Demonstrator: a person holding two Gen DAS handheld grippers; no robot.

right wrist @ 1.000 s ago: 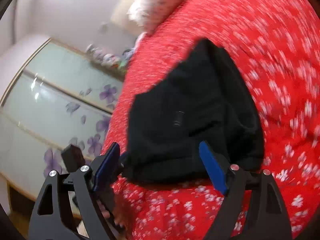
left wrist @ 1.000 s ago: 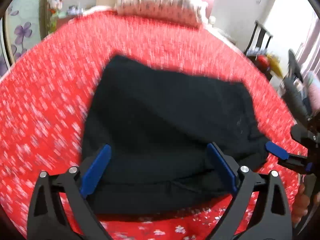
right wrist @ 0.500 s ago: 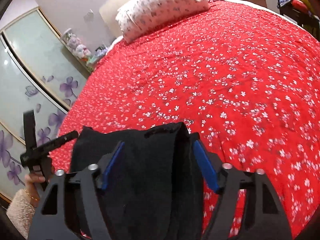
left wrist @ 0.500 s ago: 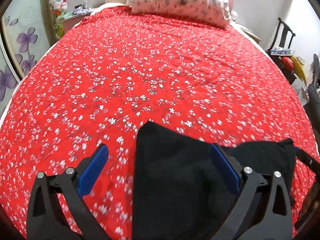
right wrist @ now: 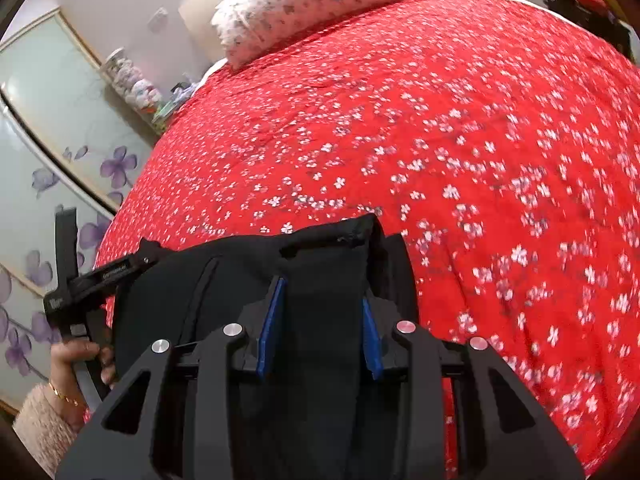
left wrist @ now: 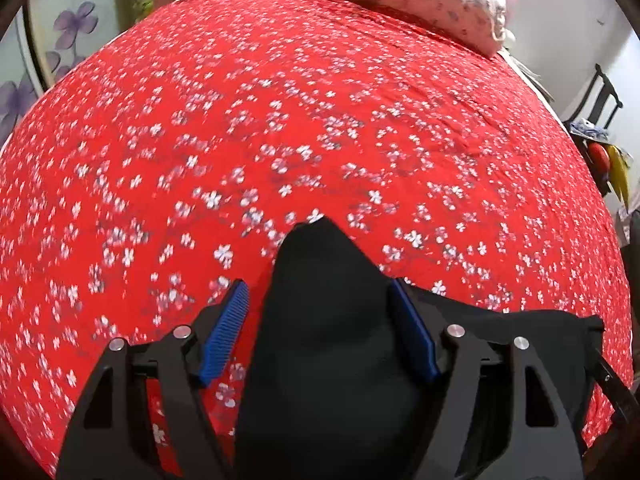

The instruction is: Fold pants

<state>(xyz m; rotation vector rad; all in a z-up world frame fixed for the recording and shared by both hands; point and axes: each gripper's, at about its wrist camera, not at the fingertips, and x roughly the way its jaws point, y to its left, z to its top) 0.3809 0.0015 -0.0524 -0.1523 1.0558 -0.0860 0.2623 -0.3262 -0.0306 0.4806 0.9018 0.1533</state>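
Note:
The black pants (left wrist: 320,320) lie bunched at the near edge of the red flowered bed. In the left wrist view a fold of the pants sits between my left gripper's (left wrist: 320,320) blue pads (left wrist: 226,332); the jaws are partly closed, and the left pad stands off the cloth. In the right wrist view my right gripper (right wrist: 320,312) is shut on a thick fold of the pants (right wrist: 320,264), both blue pads pressing the cloth. The left gripper also shows in the right wrist view (right wrist: 100,276), at the pants' left end.
The red bedspread (left wrist: 280,120) stretches away ahead. A flowered pillow (right wrist: 304,4) lies at the head of the bed. A sliding wardrobe door (right wrist: 60,140) with purple flowers stands to the left. A dark chair (left wrist: 600,120) with items stands on the right.
Both grippers have come down onto the near edge of the pants and their jaws have narrowed around folds of cloth. The right gripper has closed on its fold.

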